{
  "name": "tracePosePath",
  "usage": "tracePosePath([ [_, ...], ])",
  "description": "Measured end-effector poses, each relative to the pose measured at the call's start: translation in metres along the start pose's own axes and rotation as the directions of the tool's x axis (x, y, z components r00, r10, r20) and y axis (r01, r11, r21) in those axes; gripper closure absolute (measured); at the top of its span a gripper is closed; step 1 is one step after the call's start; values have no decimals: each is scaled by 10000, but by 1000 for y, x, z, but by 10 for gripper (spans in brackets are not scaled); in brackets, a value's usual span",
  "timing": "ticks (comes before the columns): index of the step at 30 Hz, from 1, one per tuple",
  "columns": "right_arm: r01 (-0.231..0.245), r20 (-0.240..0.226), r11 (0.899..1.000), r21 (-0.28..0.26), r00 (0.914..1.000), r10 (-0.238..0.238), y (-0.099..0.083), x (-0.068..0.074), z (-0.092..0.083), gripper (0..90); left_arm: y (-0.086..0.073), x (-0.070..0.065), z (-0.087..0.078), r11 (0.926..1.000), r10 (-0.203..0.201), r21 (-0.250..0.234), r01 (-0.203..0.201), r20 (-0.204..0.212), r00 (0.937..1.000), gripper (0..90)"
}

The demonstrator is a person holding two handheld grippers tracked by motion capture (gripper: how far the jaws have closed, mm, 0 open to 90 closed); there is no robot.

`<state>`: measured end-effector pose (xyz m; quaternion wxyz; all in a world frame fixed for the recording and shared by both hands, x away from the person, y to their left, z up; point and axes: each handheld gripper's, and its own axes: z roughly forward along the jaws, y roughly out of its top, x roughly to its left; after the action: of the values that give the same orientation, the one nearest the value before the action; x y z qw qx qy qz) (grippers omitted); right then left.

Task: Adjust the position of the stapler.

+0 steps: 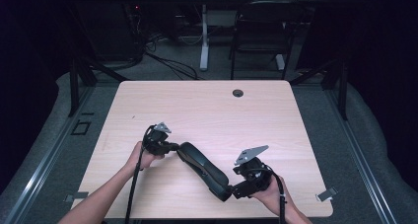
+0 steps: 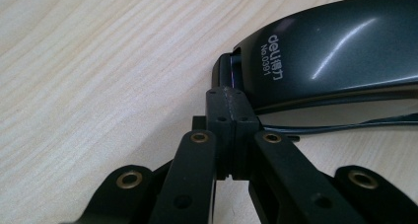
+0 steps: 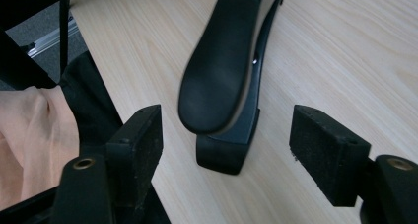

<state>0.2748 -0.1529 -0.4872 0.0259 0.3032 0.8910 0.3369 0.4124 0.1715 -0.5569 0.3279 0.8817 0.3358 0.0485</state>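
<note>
Stapler [image 1: 204,168] lies diagonally on the near half of the table [image 1: 207,105], between the two grippers. Left gripper [image 1: 167,146] sits at its far-left end, jaws clenched together right against that end, nothing visibly between the pads. Right gripper [image 1: 235,189] at the near-right end, jaws spread, straddling the stapler tip without touching it.
</note>
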Motion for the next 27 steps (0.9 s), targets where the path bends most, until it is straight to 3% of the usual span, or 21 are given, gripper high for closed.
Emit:
tracePosePath([
  [2,112,31,9999,-91,9999,-112,2,4,2,338,1,-1,0,10000,30,-4,-30,-71,10000,900],
  [3,257,292,9995,-186,9993,-251,5,8,3,391,1,-2,1,10000,2,-29,-2,-80,10000,900],
  [6,334,369,9992,-217,9988,-326,8,10,5,423,2,-2,1,10000,1,-30,-1,-70,10000,900],
  [11,592,683,9982,19,9959,-591,9,14,12,530,2,-3,2,10000,54,-35,-55,-51,10000,900],
  [27,515,955,9985,173,9940,-529,4,0,2,563,2,-9,3,9996,263,-51,-262,200,9995,900],
])
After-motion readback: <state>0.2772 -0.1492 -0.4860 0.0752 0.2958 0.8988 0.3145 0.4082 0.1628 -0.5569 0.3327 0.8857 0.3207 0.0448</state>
